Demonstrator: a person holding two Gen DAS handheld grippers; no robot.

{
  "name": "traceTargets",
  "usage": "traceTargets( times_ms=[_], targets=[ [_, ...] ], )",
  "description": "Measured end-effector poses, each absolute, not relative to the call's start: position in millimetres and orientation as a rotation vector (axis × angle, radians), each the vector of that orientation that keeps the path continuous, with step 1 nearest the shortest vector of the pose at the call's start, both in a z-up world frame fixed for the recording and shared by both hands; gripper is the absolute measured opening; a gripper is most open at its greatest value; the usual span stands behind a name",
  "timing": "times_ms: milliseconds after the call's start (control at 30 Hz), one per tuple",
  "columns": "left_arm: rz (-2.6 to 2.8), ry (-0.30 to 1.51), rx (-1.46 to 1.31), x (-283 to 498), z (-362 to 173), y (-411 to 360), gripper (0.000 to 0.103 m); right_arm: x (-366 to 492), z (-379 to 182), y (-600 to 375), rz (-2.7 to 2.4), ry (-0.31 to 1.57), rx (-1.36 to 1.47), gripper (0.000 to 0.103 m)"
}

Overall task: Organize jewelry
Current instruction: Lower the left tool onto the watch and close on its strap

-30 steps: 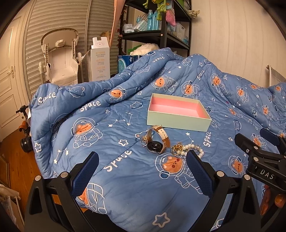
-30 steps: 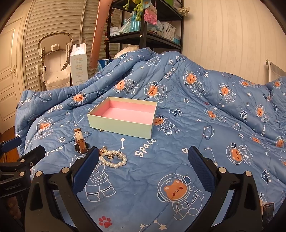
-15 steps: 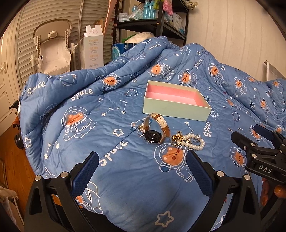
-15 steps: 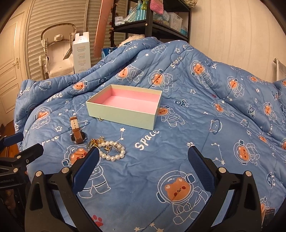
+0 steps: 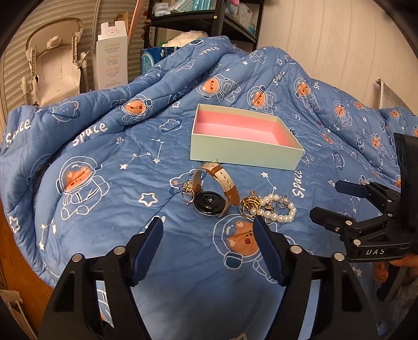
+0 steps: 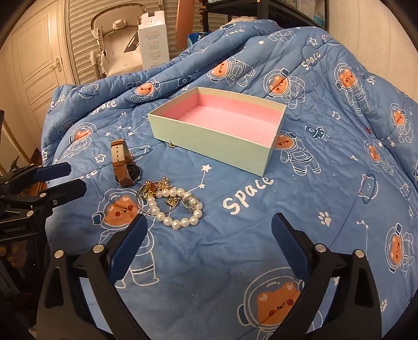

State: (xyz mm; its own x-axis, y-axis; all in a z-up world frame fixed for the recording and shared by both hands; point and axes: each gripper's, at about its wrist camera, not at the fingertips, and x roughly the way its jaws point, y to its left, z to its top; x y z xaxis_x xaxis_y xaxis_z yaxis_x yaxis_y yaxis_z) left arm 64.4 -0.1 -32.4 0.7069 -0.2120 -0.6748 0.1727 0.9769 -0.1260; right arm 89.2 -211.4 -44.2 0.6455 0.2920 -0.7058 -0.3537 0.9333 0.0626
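A mint box with a pink lining (image 5: 243, 151) (image 6: 209, 138) stands open and empty on the blue space-print quilt. In front of it lie a watch with a brown and white strap (image 5: 212, 201) (image 6: 122, 164), small rings (image 5: 188, 192), gold pieces (image 5: 249, 204) (image 6: 152, 189) and a pearl bracelet (image 5: 279, 213) (image 6: 177, 211). My left gripper (image 5: 209, 247) is open just short of the watch. My right gripper (image 6: 209, 235) is open with the bracelet by its left finger (image 6: 128, 245). Each gripper shows in the other's view (image 5: 350, 206) (image 6: 52, 180).
The quilt (image 5: 104, 162) drapes over the bed's left edge onto a wooden floor (image 5: 15, 264). Behind it stand a white carton (image 5: 112, 55), a baby chair (image 5: 54, 65) and a black shelf unit (image 5: 209, 18). A wall (image 5: 326, 39) is at the right.
Both grippers have moved forward and down toward the jewelry, which now looks larger. The left jaws stand somewhat narrower. The box and jewelry have not moved.
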Motion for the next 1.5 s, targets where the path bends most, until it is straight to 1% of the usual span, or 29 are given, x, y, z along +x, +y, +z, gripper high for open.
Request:
traceTargets(
  times_ms=[33,67,100,200,233,267,300,500,567,633,700,767,867,900,933,1133,1300,1333,1433,1467,1500],
  targets=[
    [-0.22,0.76,-0.064,67.4,-32.5,-0.1,0.065,93.3,-45.8,-211.1,0.381,0.803,-0.083,0.079],
    [-0.231,0.763,-0.073,70.4,-32.3,-0.2,0.06,97.6,-48.1,-209.8,0.391,0.822,-0.083,0.071],
    [-0.238,0.768,-0.078,74.3,-32.3,-0.6,0.059,102.0,-50.4,-209.1,0.397,0.839,-0.079,0.064],
    [-0.242,0.779,-0.078,85.0,-34.6,-2.7,0.056,111.9,-56.4,-206.8,0.422,0.889,-0.042,0.055],
    [-0.242,0.781,-0.077,87.9,-35.8,-3.7,0.053,114.5,-58.3,-205.8,0.422,0.907,-0.032,0.053],
    [-0.245,0.786,-0.079,91.0,-36.5,-4.4,0.05,116.6,-60.3,-204.8,0.416,0.924,-0.03,0.046],
    [-0.248,0.792,-0.083,94.1,-37.2,-5.0,0.049,118.7,-62.4,-203.5,0.41,0.941,-0.032,0.043],
    [-0.278,0.818,-0.078,108.8,-44.4,-14.3,0.039,125.8,-69.5,-203.4,0.396,1.004,-0.002,0.032],
    [-0.287,0.836,-0.08,113.9,-48.7,-17.3,0.029,128.0,-71.0,-203.0,0.401,1.024,0.022,0.028],
    [-0.296,0.833,-0.082,116.0,-50.1,-20.4,0.027,129.8,-72.4,-200.0,0.399,1.04,0.023,0.025],
    [-0.296,0.828,-0.086,117.7,-50.2,-22.4,0.026,130.1,-73.0,-197.2,0.406,1.046,0.026,0.018],
    [-0.297,0.828,-0.096,120.1,-50.6,-23.6,0.019,129.5,-72.6,-195.1,0.4,1.044,0.024,0.015],
    [-0.331,0.84,-0.096,122.1,-51.4,-28.0,0.012,128.2,-72.9,-197.2,0.396,1.041,0.053,0.013],
    [-0.336,0.842,-0.084,122.2,-51.7,-30.5,0.011,127.5,-72.5,-199.7,0.394,1.037,0.066,0.003],
    [-0.339,0.843,-0.076,122.2,-52.1,-32.5,0.011,126.6,-71.1,-201.9,0.391,1.028,0.075,0.001],
    [-0.343,0.839,-0.111,121.1,-51.9,-28.5,0.009,118.2,-65.7,-212.3,0.398,0.999,0.096,0.001],
    [-0.337,0.834,-0.107,119.9,-51.7,-27.5,0.009,123.3,-70.8,-219.1,0.432,1.035,0.188,0.002],
    [-0.337,0.833,-0.104,119.9,-51.6,-27.9,0.009,123.7,-70.3,-218.2,0.42,1.033,0.183,0.004],
    [-0.339,0.83,-0.09,120.5,-52.3,-29.8,0.009,126.7,-69.5,-214.5,0.405,1.023,0.167,0.017],
    [-0.337,0.827,-0.086,120.1,-52.2,-30.3,0.01,128.1,-69.1,-214.2,0.404,1.022,0.171,0.029],
    [-0.339,0.827,-0.085,120.3,-51.7,-30.5,0.01,128.9,-67.9,-214.5,0.4,1.015,0.174,0.038]
  ],
)
